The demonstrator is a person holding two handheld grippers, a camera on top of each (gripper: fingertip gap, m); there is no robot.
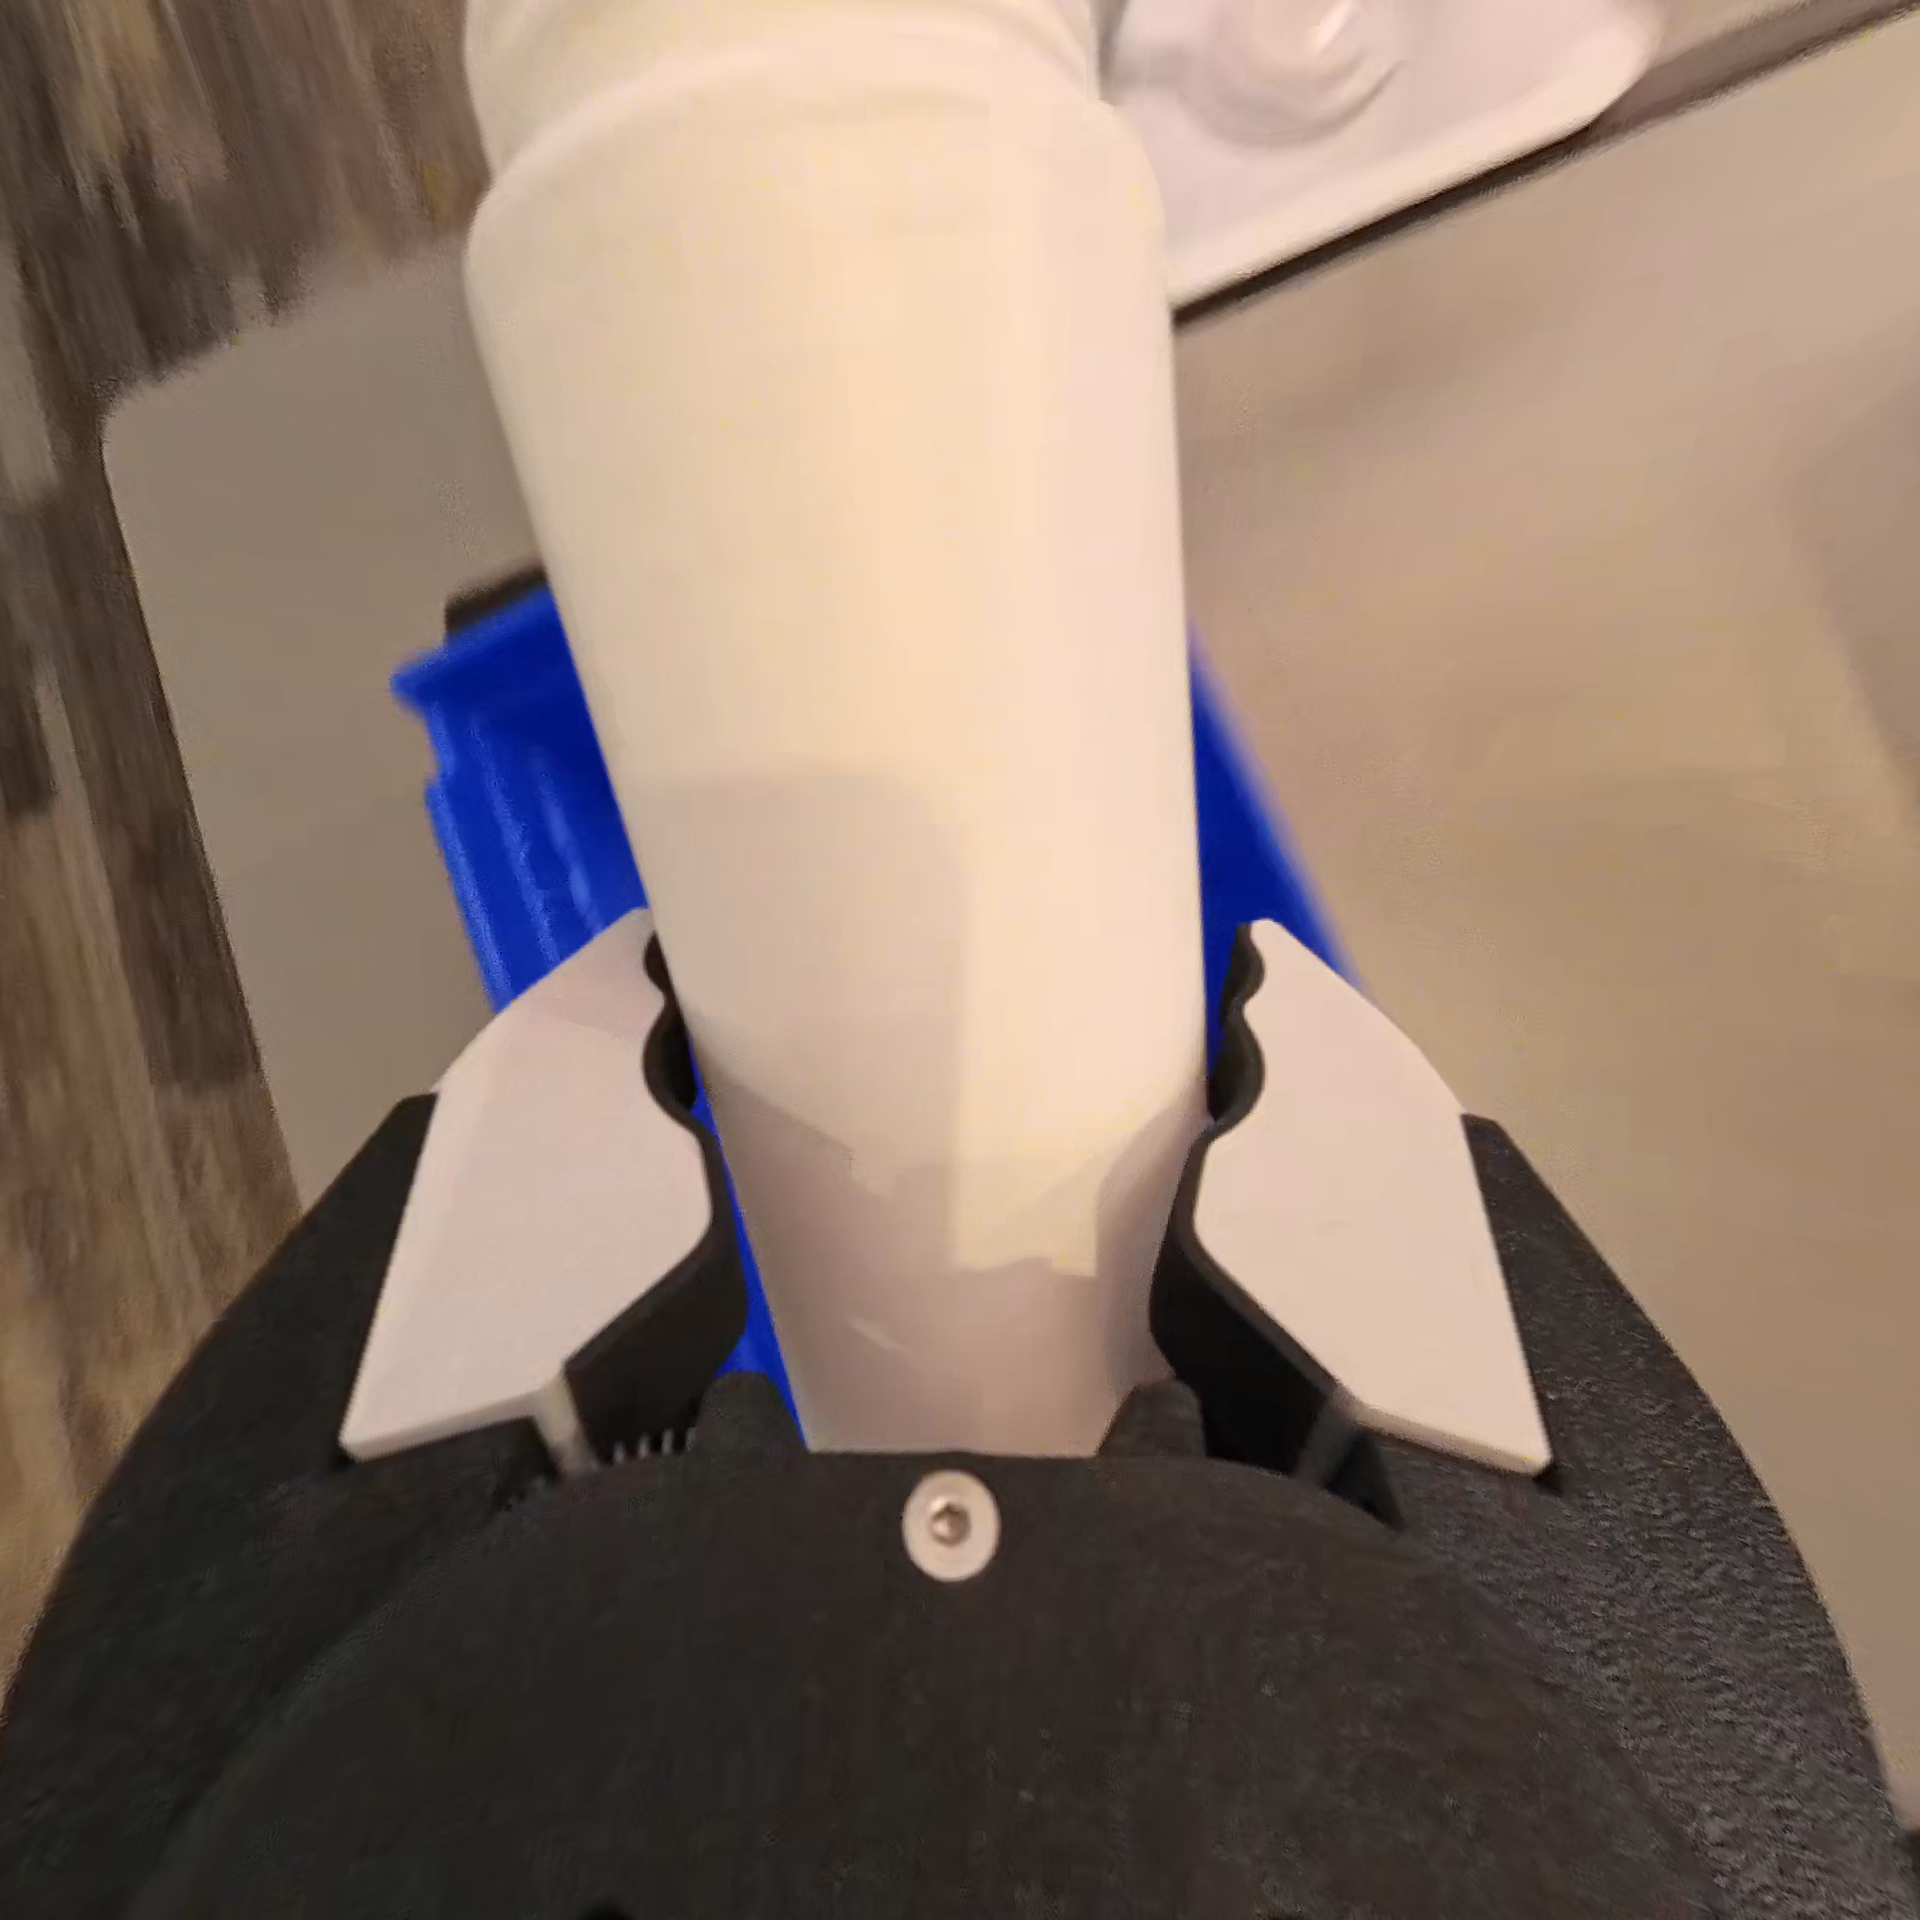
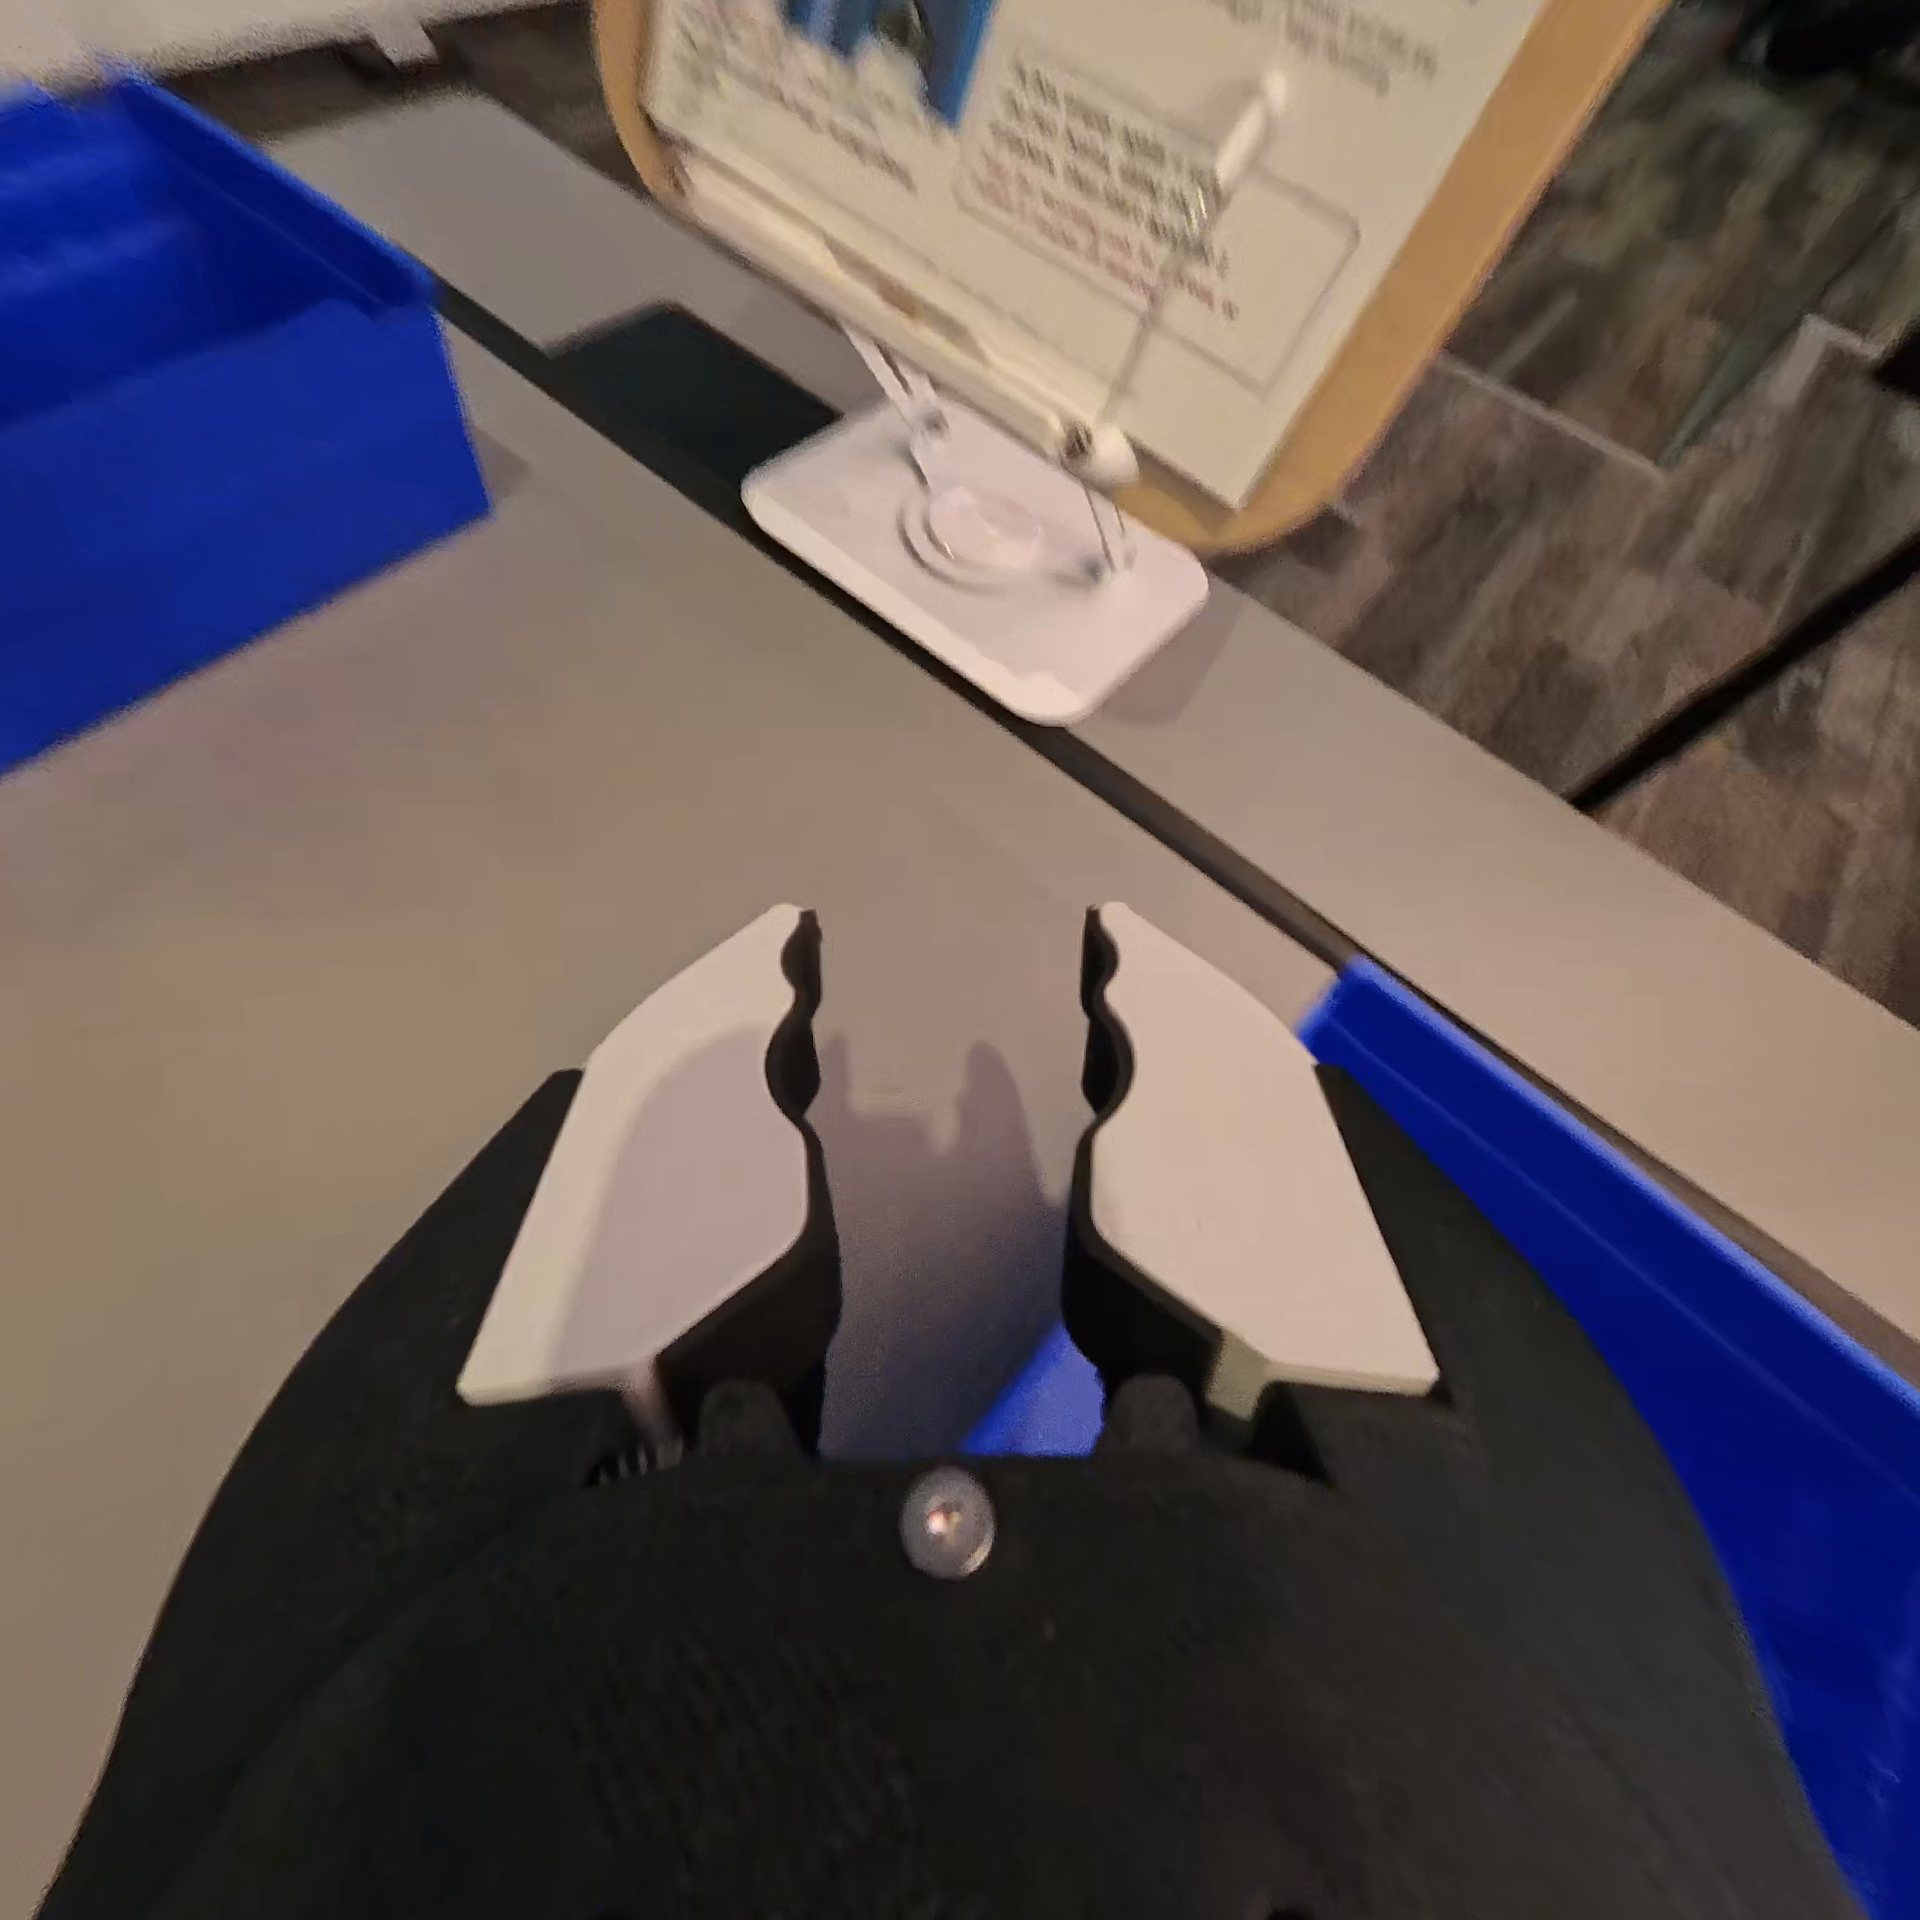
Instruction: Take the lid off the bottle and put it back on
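Observation:
My left gripper (image 1: 951, 935) is shut on a cream-white bottle (image 1: 831, 623), gripping its lower end, with the body reaching away toward the top of the left wrist view. A whiter section (image 1: 769, 73) beyond a step at the far end looks like the lid, cut off by the frame edge. My right gripper (image 2: 951, 920) is open and empty, held above the grey table (image 2: 520, 831). The bottle does not show in the right wrist view.
A blue bin (image 1: 499, 810) sits behind the bottle. In the right wrist view one blue bin (image 2: 187, 416) stands at the left and another (image 2: 1662, 1299) at the right. A sign stand with a white base (image 2: 997, 582) stands at the table's far edge, and wood floor (image 2: 1662, 468) lies beyond.

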